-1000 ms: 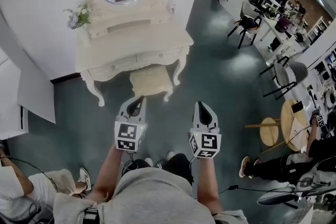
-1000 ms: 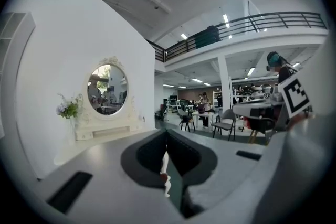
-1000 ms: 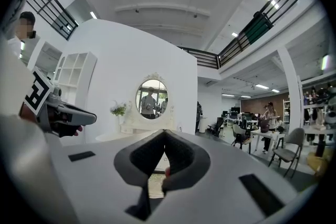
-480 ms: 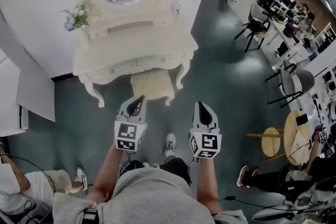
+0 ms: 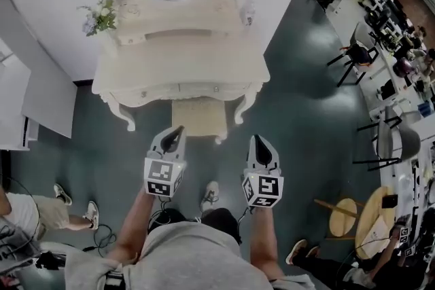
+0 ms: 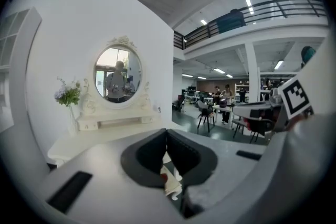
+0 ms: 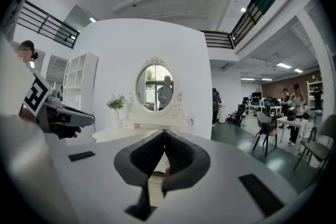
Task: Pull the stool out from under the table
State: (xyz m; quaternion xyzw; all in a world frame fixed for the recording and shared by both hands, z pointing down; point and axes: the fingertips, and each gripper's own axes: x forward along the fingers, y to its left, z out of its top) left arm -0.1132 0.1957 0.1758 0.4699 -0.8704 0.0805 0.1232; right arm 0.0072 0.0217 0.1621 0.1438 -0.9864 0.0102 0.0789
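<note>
Stool point(image 5: 197, 117) sat just ahead of left gripper point(image 5: 178, 130) and right gripper point(image 5: 257, 139), both 2 pressed together, empty. It looked light and rigid, and its near seat edge seemed the best hold.

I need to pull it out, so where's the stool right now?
In the head view the stool sits centre frame, partly tucked under the white dressing table, between its front legs.

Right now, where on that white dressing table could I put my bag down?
The tabletop is bare between the flowers at its back left and its right edge. It is crowded far right, among the chairs.
</note>
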